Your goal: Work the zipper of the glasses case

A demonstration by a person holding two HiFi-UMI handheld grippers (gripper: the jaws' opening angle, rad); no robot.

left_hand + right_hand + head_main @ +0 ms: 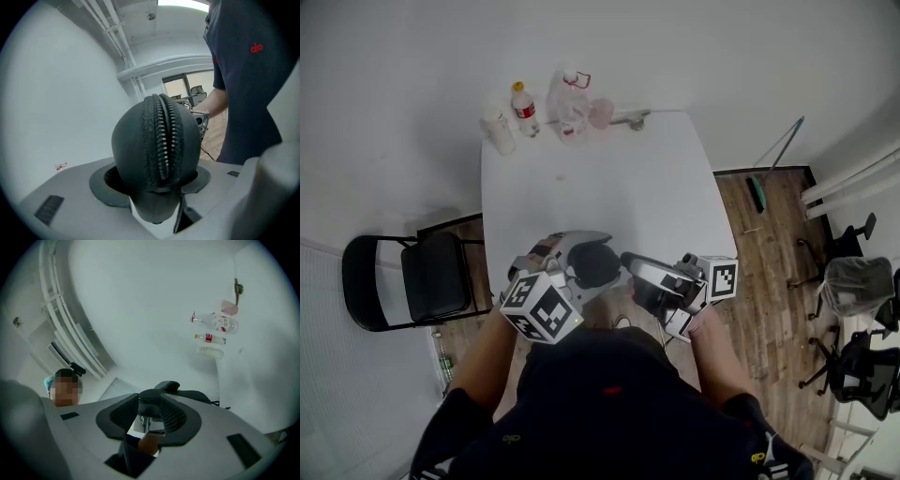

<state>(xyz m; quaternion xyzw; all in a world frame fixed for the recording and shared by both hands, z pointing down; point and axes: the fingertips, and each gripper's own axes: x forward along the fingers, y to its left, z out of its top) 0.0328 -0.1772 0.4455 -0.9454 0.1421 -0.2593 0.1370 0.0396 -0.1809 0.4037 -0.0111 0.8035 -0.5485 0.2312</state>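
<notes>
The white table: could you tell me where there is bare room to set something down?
The middle of the table is bare, between the bottles along the far edge and the left gripper and right gripper at the near edge. Both edges are crowded.

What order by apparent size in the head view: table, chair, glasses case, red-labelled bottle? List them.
1. table
2. chair
3. glasses case, though it is held nearer the camera
4. red-labelled bottle

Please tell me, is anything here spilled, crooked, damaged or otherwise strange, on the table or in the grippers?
Nothing stands out. The glasses case sits straight in the left gripper, its zipper closed where visible. The bottles stand at the table far edge, no spill visible.
</notes>
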